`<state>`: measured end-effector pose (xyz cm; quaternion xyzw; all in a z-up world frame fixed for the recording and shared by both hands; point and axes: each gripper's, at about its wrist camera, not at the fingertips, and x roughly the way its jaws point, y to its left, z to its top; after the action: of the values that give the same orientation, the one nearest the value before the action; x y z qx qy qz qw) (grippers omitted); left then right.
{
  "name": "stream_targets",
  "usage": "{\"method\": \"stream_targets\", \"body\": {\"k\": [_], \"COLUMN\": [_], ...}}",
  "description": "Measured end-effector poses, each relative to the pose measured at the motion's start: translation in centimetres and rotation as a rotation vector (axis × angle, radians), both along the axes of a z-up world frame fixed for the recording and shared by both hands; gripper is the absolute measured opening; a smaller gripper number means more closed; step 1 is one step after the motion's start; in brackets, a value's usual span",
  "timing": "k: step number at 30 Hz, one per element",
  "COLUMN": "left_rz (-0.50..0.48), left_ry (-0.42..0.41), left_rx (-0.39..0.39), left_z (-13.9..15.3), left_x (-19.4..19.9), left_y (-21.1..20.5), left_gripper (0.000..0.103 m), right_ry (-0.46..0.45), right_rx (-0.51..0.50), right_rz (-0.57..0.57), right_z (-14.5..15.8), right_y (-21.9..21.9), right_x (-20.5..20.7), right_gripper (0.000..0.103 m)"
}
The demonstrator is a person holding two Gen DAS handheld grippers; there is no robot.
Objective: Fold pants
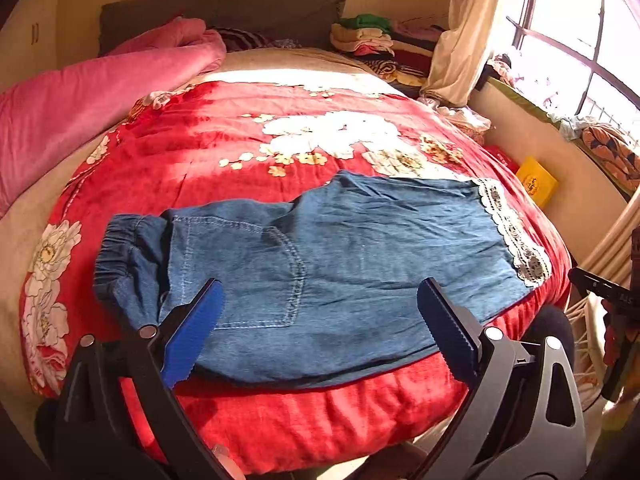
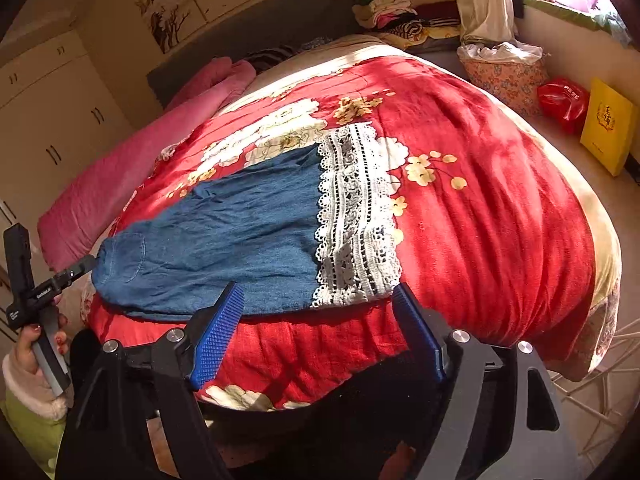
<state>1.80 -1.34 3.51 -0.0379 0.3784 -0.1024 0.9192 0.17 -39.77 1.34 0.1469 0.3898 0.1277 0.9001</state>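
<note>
Right now both of my claws are free and hanging over the near edge of the bed. My left gripper (image 1: 318, 322) has its blue pads spread wide with nothing between them, above the waist end of the denim pants (image 1: 320, 248). My right gripper (image 2: 318, 330) is likewise parted and empty, just short of the lace cuff (image 2: 356, 216).

The pants lie across the near part of the red floral quilt (image 2: 480, 184), already doubled leg on leg as far as I can judge: the elastic waistband (image 1: 120, 248) sits at the left, a back pocket (image 1: 264, 276) faces up, and the lace hems are stacked at the right. So I read this as the pause between folds, with the lengthwise fold done and the crosswise fold not yet made.

Next I would need to close on one end through both layers and carry it to the other end. The denim looks soft and thin, so I would pinch deep enough to catch every layer and keep the edges aligned.

Farther off lie a pink blanket (image 1: 100, 92), a stack of folded clothes (image 1: 368, 38) by the headboard, and a yellow box (image 1: 536, 186) on the floor.
</note>
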Motion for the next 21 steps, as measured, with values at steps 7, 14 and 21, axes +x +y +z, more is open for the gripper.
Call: {"method": "stream_targets", "body": {"k": [7,14,21], "left_rz": [-0.084,-0.184,-0.285], "left_ry": [0.001,0.016,0.042], "left_rx": [0.005,0.016,0.072], "left_z": [1.5,1.8,1.1], "left_x": [0.3,2.3,6.4], "left_y": [-3.8,-8.1,-13.2], "left_gripper": [0.093,0.093,0.093], "right_ry": [-0.032,-0.041,-0.013], "right_rx": [0.016,0.015,0.052], "right_rz": [-0.041,-0.048,-0.057], "right_z": [0.6,0.0,-1.7], "right_y": [-1.2,-0.7,-0.5], "right_x": [-0.7,-0.5,0.5], "right_gripper": [0.082,0.086,0.087]}}
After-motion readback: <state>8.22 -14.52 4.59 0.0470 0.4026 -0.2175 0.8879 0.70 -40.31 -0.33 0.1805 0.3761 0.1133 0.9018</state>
